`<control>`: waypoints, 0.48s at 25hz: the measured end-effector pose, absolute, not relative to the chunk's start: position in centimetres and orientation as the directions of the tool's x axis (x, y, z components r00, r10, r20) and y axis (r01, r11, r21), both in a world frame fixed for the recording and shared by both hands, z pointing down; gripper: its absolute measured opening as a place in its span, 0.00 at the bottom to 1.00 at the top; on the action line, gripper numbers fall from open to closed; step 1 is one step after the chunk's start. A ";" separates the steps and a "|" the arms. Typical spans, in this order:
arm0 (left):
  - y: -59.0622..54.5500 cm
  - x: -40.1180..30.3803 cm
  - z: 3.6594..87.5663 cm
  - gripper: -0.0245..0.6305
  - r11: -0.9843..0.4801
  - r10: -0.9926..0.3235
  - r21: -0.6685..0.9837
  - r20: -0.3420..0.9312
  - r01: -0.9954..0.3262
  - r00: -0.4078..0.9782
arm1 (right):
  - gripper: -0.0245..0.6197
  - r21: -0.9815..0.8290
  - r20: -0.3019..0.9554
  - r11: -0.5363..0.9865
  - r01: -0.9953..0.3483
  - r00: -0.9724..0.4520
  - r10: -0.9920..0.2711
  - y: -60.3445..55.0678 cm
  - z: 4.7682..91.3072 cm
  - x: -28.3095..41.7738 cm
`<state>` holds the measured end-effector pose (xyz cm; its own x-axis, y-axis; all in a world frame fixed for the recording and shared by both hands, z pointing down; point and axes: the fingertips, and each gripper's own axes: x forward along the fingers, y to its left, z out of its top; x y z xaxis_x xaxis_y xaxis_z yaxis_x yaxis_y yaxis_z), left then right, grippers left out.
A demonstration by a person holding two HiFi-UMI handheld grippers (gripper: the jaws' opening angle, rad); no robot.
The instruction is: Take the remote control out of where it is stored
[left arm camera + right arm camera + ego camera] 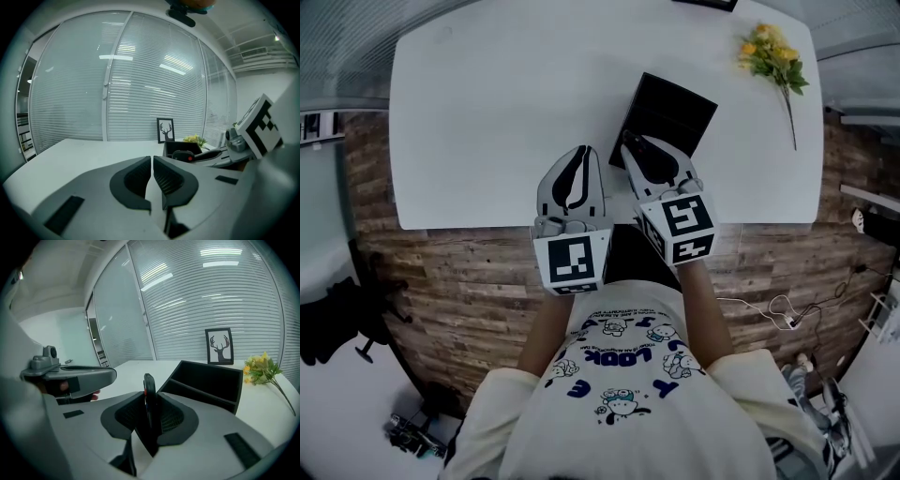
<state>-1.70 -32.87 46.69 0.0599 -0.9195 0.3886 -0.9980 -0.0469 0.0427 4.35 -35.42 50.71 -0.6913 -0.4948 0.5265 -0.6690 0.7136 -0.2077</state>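
Black remote control (148,385): a slim handset standing on its edge, with a red button near its top. I see it clamped between the pads of the right gripper.
Right gripper (149,404): jaws clenched on the remote control, one pad against each flat face. In the head view its tips (633,145) sit at the near left corner of the storage box.
Storage box (211,380): black and open-topped, with a divider making two compartments. It rests on the table just right of and beyond the right gripper's jaws. The remote control appears clear of the box, though the head view is too dark there for me to be sure.
Left gripper (153,161): jaws pressed together with nothing between them. In the head view it hangs over the table's near edge, just beside the right gripper (578,155).
Left gripper view, right side: I can pick out the remote control (185,156) by its red button, in front of the box.
Table (487,112): white, with rounded corners.
Flowers (773,56): a yellow sprig lying at the table's far right corner, well apart from the box.
Framed deer print (219,346): upright behind the box, against the blinds (150,84).
Floor (469,281): wood-patterned planks.
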 end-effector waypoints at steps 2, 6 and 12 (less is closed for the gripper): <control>-32.5 -2.1 46.8 0.08 -0.042 -0.919 0.045 0.391 -0.998 0.056 | 0.18 -0.181 0.531 0.722 -0.668 -0.684 -0.499 -35.4 50.7 4.2; -32.1 -3.0 46.7 0.08 -0.042 -0.919 0.046 0.391 -0.998 0.056 | 0.16 -0.145 0.532 0.709 -0.690 -0.659 -0.532 -35.4 50.3 4.2; -32.0 -4.3 45.1 0.08 -0.065 -0.930 0.038 0.360 -0.997 0.074 | 0.15 -0.154 0.486 0.649 -0.745 -0.629 -0.607 -35.2 47.7 4.1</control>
<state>-4.33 -31.96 45.10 0.0744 -0.9301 0.3598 -0.9972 -0.0650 0.0383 4.15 -35.23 47.69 -0.6289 -0.6066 0.4863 -0.7450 0.6492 -0.1536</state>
